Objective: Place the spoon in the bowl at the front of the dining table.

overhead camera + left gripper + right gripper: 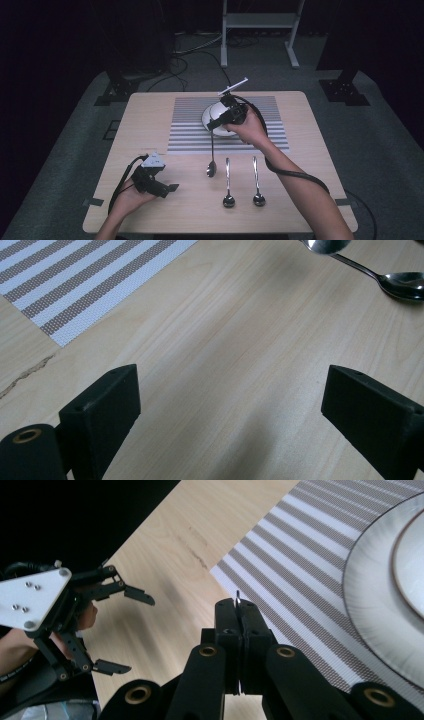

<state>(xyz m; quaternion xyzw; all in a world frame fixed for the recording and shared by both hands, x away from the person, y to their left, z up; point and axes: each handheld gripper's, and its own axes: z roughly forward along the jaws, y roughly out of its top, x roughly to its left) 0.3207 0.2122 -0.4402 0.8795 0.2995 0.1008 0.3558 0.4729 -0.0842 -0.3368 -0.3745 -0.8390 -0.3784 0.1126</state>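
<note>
High view: wooden counter point(150, 115) at frame centre, striped placemat point(190, 125) on its far half, white plate point(212, 112) on the mat.
Right gripper point(216, 125): above the plate's near edge; its jaws are pressed together on the tip of a spoon point(211, 165), which hangs down with its bowl near the counter, just below the mat's edge.
Right gripper view: closed jaws at lower centre, a thin metal edge between them; plate rim at right.
Other spoons: two more, spoon two point(228, 192) and spoon three point(257, 190), lie side by side, bowls toward the bottom of the frame.
Left gripper point(170, 188): lower left, resting on the counter, jaws spread wide with nothing between them.
Left gripper view: bare wood between the jaws; mat corner upper left.
</note>
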